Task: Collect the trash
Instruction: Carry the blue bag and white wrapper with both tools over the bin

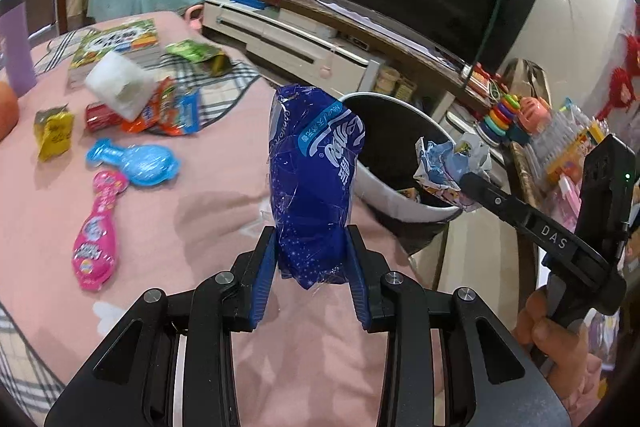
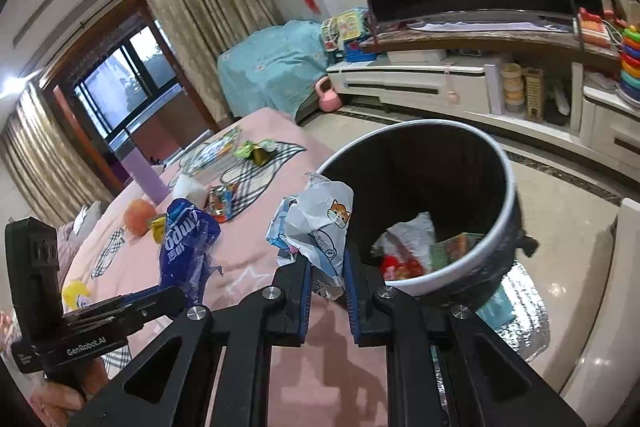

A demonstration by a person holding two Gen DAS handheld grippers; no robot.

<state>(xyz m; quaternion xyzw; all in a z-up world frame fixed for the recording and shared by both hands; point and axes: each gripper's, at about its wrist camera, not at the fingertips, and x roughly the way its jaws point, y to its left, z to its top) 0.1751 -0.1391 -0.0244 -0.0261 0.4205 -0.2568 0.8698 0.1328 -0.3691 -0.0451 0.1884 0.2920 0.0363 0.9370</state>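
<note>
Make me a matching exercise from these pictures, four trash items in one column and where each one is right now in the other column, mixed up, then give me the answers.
Things:
1. blue plastic wrapper
2. crumpled white paper with a cartoon cat
3. pink bowling-pin packet
4. red wrapper

Places:
A. lying on the pink tablecloth
B. clamped in the left tongs
C. inside the trash bin
D. clamped in the right tongs

Pairs: 1-B, 2-D, 3-A, 4-C
</note>
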